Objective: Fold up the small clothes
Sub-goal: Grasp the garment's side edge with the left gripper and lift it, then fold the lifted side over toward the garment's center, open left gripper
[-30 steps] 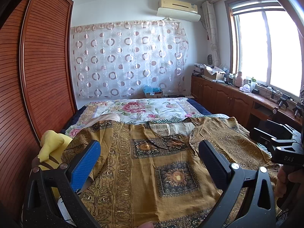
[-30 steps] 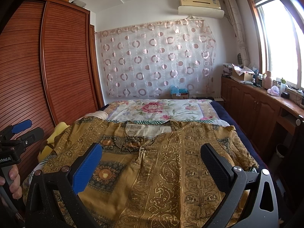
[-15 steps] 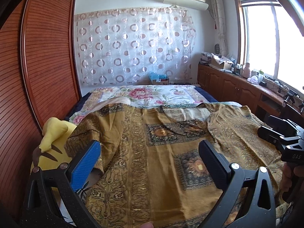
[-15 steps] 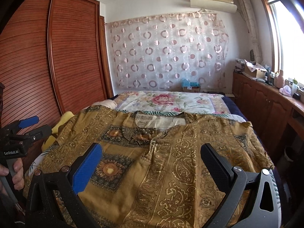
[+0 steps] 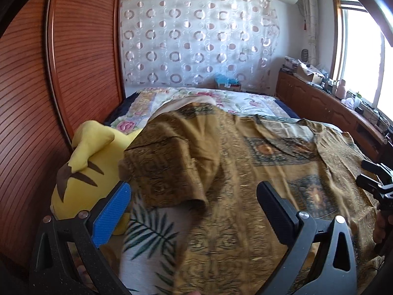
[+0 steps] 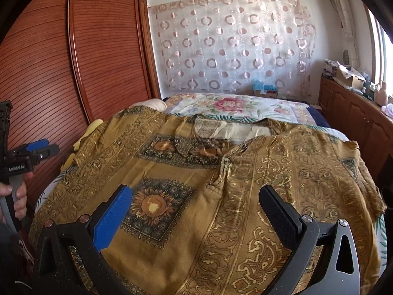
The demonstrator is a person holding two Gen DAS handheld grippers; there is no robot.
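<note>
A mustard-gold patterned shirt (image 6: pixel 221 184) with sunflower squares lies spread face up across the bed, collar toward the far end. In the left wrist view its left sleeve (image 5: pixel 167 169) sits just ahead of my left gripper (image 5: pixel 194 199), which is open and holds nothing. My right gripper (image 6: pixel 194 201) hovers open over the shirt's lower front, nothing between its fingers. The left gripper also appears at the left edge of the right wrist view (image 6: pixel 29 152), held by a hand. The right gripper shows at the right edge of the left wrist view (image 5: pixel 375 184).
A yellow plush toy (image 5: pixel 86 167) lies at the bed's left edge beside the sleeve. A floral bedspread (image 6: pixel 233 105) covers the bed beyond the shirt. A wooden wardrobe (image 6: pixel 61 73) stands left, and a low wooden cabinet (image 6: pixel 356 113) with clutter runs along the right under the window.
My left gripper has swung left and closer to the shirt's left sleeve and the plush toy. The right gripper has shifted slightly forward over the shirt. Both stayed open.
</note>
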